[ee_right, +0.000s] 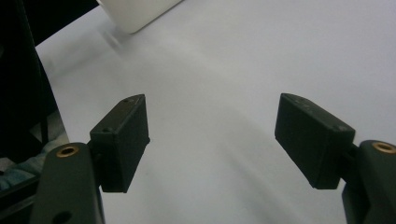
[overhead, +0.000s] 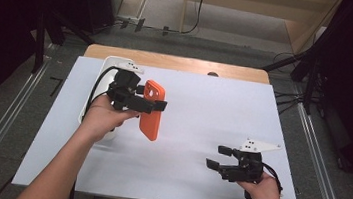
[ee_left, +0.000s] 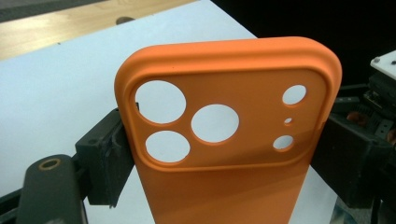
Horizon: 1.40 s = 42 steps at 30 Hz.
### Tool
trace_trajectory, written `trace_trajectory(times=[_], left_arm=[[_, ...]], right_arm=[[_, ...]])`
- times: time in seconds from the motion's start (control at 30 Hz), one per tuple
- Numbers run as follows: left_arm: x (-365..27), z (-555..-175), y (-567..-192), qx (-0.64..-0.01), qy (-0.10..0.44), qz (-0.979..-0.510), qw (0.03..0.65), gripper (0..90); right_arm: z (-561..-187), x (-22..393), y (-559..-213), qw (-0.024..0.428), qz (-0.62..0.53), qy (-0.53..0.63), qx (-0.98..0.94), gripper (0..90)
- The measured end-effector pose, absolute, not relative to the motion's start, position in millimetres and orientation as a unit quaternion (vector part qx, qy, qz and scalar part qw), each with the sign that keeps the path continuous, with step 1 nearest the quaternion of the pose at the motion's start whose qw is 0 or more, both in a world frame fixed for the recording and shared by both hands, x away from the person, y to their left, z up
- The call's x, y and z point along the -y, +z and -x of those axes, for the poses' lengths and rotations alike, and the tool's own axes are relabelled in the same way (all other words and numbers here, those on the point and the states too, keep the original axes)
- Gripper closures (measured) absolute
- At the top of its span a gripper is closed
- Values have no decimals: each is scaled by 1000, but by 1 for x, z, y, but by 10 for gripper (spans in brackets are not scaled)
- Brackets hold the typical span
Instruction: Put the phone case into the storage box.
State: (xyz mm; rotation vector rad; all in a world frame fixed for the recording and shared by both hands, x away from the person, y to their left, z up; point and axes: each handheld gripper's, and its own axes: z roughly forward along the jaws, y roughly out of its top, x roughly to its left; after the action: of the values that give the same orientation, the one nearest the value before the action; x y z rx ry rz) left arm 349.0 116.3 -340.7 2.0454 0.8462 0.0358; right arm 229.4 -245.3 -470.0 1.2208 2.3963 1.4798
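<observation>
An orange phone case (overhead: 152, 112) with round camera cut-outs hangs above the white sheet (overhead: 199, 107), left of centre. My left gripper (overhead: 155, 100) is shut on it, the pads pressing both side edges near the camera end. In the left gripper view the orange phone case (ee_left: 224, 140) stands upright between the two black jaws, its back towards the camera. My right gripper (overhead: 217, 156) rests low near the sheet's front right, open, with nothing between its jaws. The right gripper (ee_right: 212, 135) points at bare white sheet.
A white tray (overhead: 96, 90) lies on the sheet's left side, behind my left hand; its corner (ee_right: 135, 14) shows at the top of the right gripper view. A wooden table edge (overhead: 178, 62) runs along the back. Dark stands flank the table.
</observation>
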Motion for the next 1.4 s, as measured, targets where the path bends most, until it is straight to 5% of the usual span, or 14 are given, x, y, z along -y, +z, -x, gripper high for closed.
trace_trajectory(times=[1.4], left_arm=[[-189, -360, -313, -408, 53, -793, 449, 151]], right_arm=[[-227, 242, -468, 36, -387, 479, -788, 250]])
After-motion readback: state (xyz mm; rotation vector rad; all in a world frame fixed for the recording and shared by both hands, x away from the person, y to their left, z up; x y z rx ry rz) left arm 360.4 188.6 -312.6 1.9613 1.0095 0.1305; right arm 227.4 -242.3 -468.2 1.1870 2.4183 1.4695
